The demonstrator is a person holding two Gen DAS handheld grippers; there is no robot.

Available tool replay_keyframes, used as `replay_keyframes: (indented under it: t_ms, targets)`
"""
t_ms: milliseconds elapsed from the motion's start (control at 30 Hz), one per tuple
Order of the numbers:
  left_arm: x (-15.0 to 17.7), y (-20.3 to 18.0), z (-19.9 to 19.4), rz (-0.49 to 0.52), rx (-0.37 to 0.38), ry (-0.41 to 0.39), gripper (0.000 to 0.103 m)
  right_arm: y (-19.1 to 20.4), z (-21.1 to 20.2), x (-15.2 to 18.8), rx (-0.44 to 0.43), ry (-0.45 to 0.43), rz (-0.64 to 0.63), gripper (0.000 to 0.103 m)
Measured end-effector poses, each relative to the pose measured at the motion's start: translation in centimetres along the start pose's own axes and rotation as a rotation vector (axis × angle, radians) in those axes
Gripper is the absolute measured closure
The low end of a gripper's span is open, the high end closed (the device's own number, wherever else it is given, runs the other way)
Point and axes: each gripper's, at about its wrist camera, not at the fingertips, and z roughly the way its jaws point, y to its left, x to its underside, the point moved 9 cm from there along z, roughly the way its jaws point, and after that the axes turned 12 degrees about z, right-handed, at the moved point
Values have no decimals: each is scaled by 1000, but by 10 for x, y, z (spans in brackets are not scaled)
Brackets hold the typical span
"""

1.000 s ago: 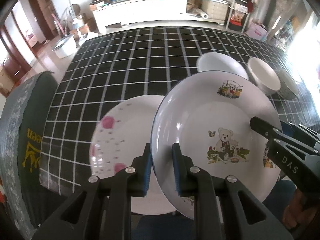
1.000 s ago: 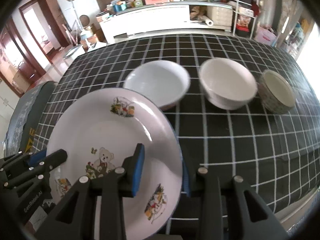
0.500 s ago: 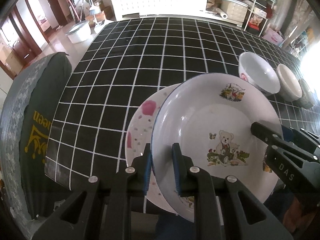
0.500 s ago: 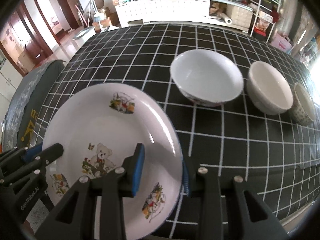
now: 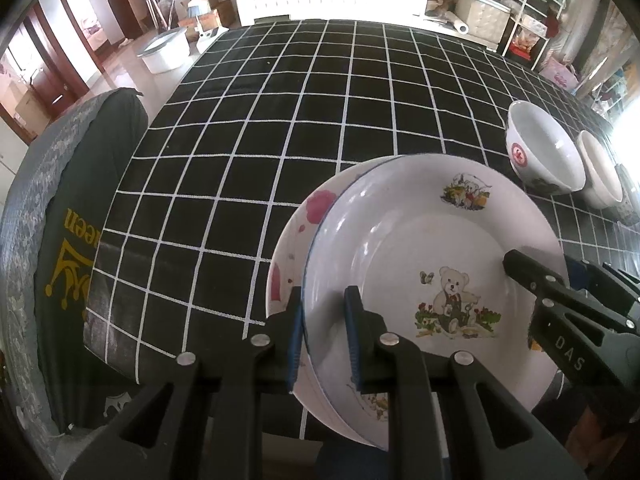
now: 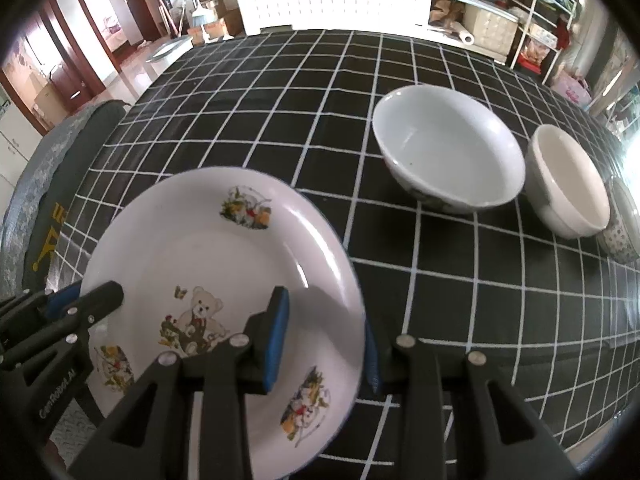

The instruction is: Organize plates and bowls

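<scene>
A black grid cloth covers the table; white cabinets line the far wall. The bear plate hangs over a pink-flowered plate, its rim pinched narrowly by the left gripper and the right gripper.

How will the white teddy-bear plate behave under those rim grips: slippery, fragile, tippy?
The white teddy-bear plate looks rigid: it keeps its shape with the left gripper and right gripper on opposite rims. Its glossy glaze shows glare, so probably slippery. Likely chippable if dropped on the pink-flowered plate beneath.
</scene>
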Motion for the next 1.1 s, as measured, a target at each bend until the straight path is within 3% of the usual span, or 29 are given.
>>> replay_keyframes:
  t_ms: [933,1000,1067,1100]
  targets:
    - [8,6,-1,-16,-23,17,83,-13,-1,7,-64,20,38,64]
    - [8,7,-6,-14,-41,12,79,-15,-2,7,-72,23,48,64]
    - [7,8,-12,-10,-62,1,65,-15,-5,8,-68,20,44,64]
    - [6,9,-16,-7,-67,-11,65,-15,-6,9,-66,24,41,64]
